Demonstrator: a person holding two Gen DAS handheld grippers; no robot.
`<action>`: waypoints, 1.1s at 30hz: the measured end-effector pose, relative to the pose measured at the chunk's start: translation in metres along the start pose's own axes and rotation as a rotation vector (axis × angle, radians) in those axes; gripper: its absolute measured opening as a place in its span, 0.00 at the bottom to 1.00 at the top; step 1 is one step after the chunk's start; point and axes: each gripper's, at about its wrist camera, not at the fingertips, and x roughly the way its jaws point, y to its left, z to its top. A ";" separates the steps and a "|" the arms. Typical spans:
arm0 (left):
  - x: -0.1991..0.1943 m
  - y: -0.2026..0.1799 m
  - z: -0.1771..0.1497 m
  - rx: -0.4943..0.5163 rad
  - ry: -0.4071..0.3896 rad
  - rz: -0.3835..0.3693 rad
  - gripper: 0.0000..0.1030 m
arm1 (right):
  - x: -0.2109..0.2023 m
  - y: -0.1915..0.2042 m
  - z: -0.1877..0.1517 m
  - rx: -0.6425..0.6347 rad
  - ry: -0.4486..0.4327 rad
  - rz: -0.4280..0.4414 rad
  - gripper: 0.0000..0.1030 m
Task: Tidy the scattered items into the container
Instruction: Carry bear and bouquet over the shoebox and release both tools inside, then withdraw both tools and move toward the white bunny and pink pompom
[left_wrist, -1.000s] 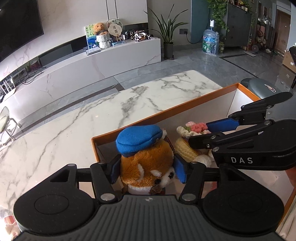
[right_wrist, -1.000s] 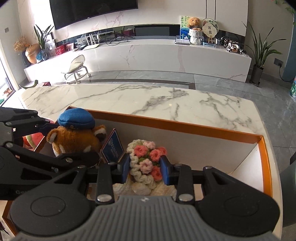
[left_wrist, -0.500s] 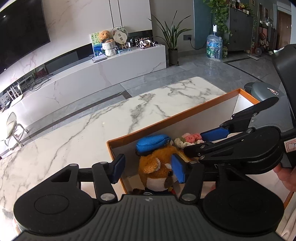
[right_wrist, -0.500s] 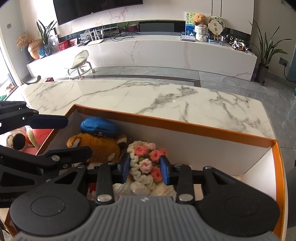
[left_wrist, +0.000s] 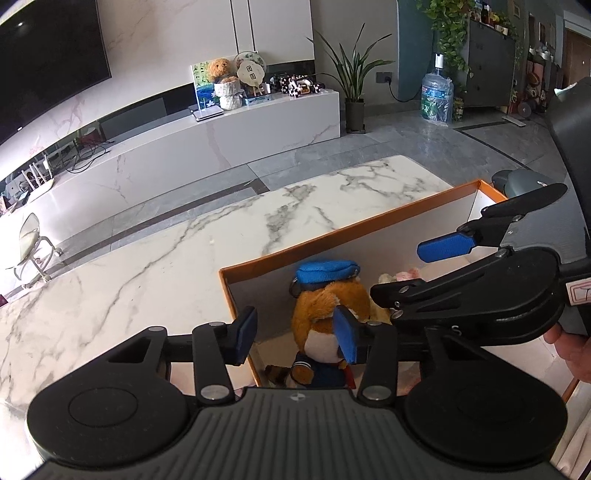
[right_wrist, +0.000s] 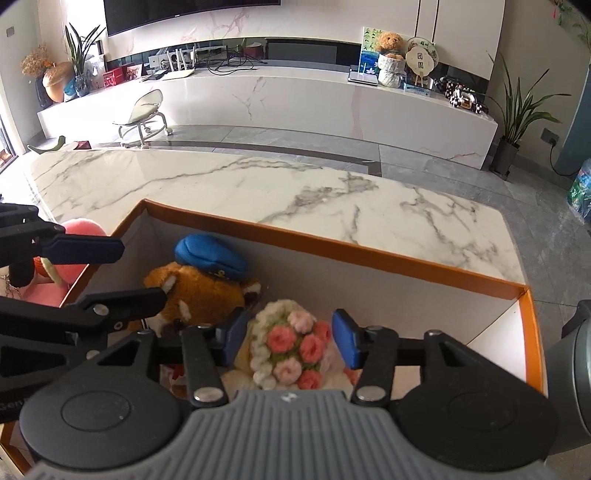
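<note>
Living-room setting: long white TV console (right_wrist: 258, 96) along the far wall, marble counter (right_wrist: 229, 184) in front, with an orange-rimmed box (right_wrist: 332, 251) set at its near edge.

Step in hand, as judged: release into the box, both sides.

Left hand-held gripper (left_wrist: 295, 338): jaws apart, have just been closing a little, clamped on nothing. Stuffed fox (left_wrist: 325, 310) with blue cap is seen beyond them, lying inside the box at its left end; the right pad overlaps it in view but no squeeze is visible. The left pad sits just outside the box's left wall.

Right hand-held gripper (right_wrist: 290, 341): jaws apart, have just been opening. Crochet flower bouquet (right_wrist: 291, 347) lies between the pads with a gap visible on each side, so it is taken as let go. It rests in the box just beside the fox, on something pale and knitted that cannot be identified.

A pink plush (right_wrist: 79, 236) is seen on the counter outside the box's left wall, partly hidden behind the left gripper; so at least one item is judged still to be tidied. Right end of the box is bare.

Next move, as judged: both grippers to be lifted straight up clear of the rim without snagging fox or bouquet, then the left one to be carried over the left wall to the pink plush, jaws widened first. Bouquet yarn could catch on a pad during the lift.
</note>
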 end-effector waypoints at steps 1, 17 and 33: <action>-0.003 0.001 0.000 -0.006 0.000 -0.003 0.52 | -0.002 0.001 0.000 -0.004 -0.003 -0.004 0.59; -0.064 0.004 -0.016 -0.067 0.008 -0.002 0.61 | -0.064 0.028 -0.012 0.022 -0.046 -0.038 0.70; -0.130 0.008 -0.047 -0.123 -0.045 0.043 0.61 | -0.146 0.078 -0.048 0.119 -0.134 -0.164 0.70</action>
